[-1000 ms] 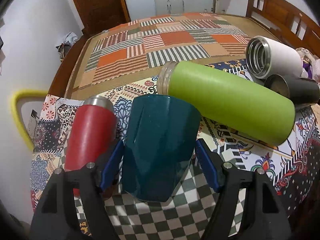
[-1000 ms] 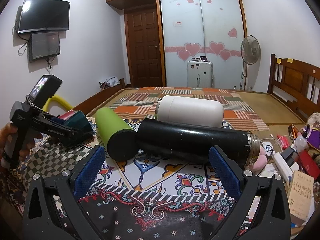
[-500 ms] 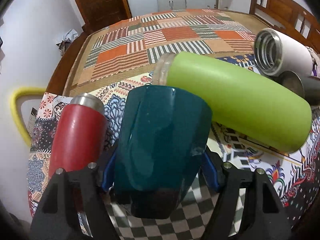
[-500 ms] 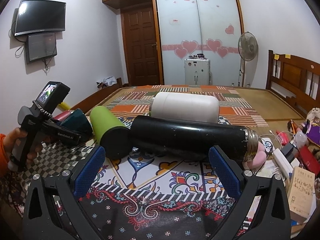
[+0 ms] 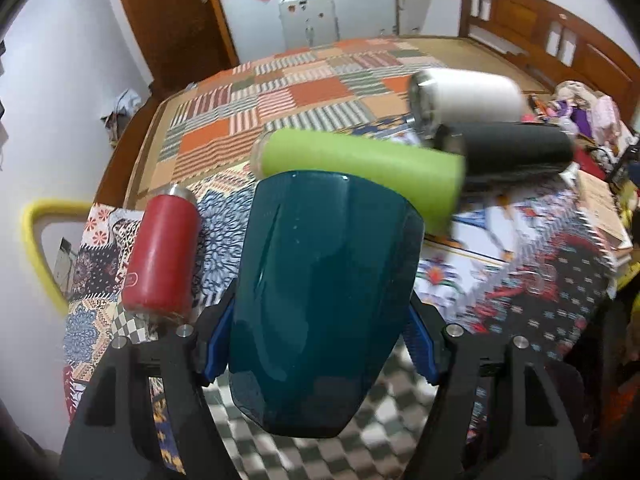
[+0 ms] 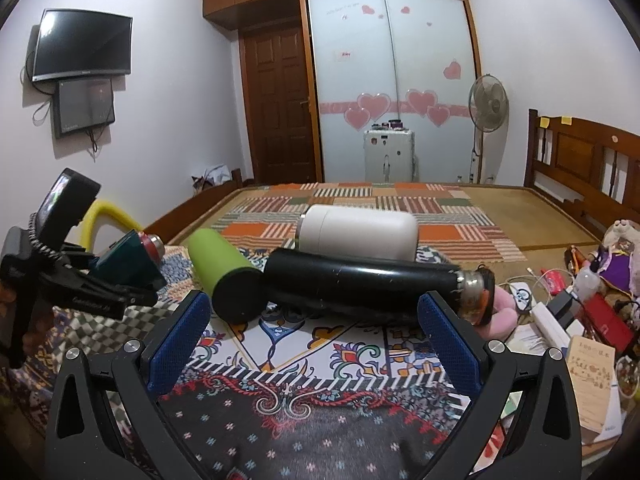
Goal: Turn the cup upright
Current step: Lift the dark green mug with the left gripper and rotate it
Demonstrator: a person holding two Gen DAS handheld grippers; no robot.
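Observation:
A dark teal cup fills the middle of the left wrist view, lying on its side between the blue pads. My left gripper is shut on it and holds it above the checkered cloth. In the right wrist view the same cup shows at the left, held by the left gripper off the table. My right gripper is open and empty, low over the patterned cloth in front of the black flask.
A red flask, a green flask, a white flask and a black flask lie on their sides on the clothed table. Boxes and clutter crowd the right edge.
My left gripper closed on the teal cup and lifted it off the cloth, the view rising with it. The right gripper stayed open and nearly still.

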